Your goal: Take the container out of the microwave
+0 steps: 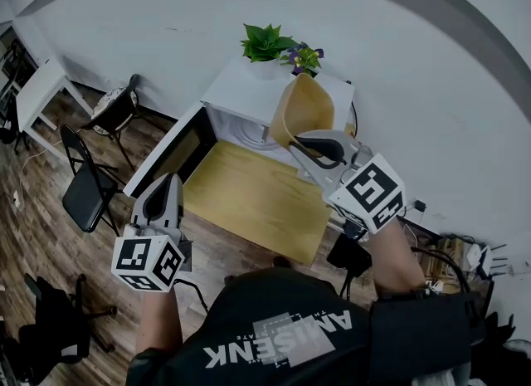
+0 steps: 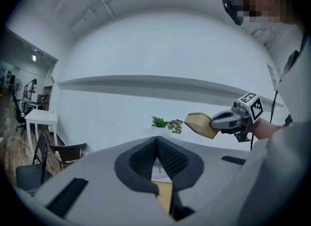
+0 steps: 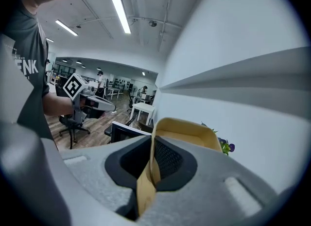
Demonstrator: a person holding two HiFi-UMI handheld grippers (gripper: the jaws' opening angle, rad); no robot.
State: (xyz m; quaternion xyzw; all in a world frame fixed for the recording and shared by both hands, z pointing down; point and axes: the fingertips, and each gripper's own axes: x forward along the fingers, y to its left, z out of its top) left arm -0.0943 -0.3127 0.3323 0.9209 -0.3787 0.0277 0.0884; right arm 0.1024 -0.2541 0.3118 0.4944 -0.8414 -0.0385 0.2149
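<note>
A tan, open-topped container (image 1: 303,110) hangs tilted in the air in front of the white microwave (image 1: 241,94). My right gripper (image 1: 309,145) is shut on the container's rim. In the right gripper view the thin rim (image 3: 182,132) runs between the dark pads (image 3: 167,159). The microwave door (image 1: 170,153) stands swung open to the left. My left gripper (image 1: 163,197) is near the door's outer edge, its jaws shut with nothing between them. The left gripper view shows the container (image 2: 200,124) and the right gripper (image 2: 215,122) off to the right.
The microwave stands on a wooden table (image 1: 257,202). A green plant (image 1: 267,42) and purple flowers (image 1: 304,57) sit on top of it. Two dark chairs (image 1: 87,189) (image 1: 116,110) and a white table (image 1: 37,90) are at the left. Cables (image 1: 448,256) lie at the right.
</note>
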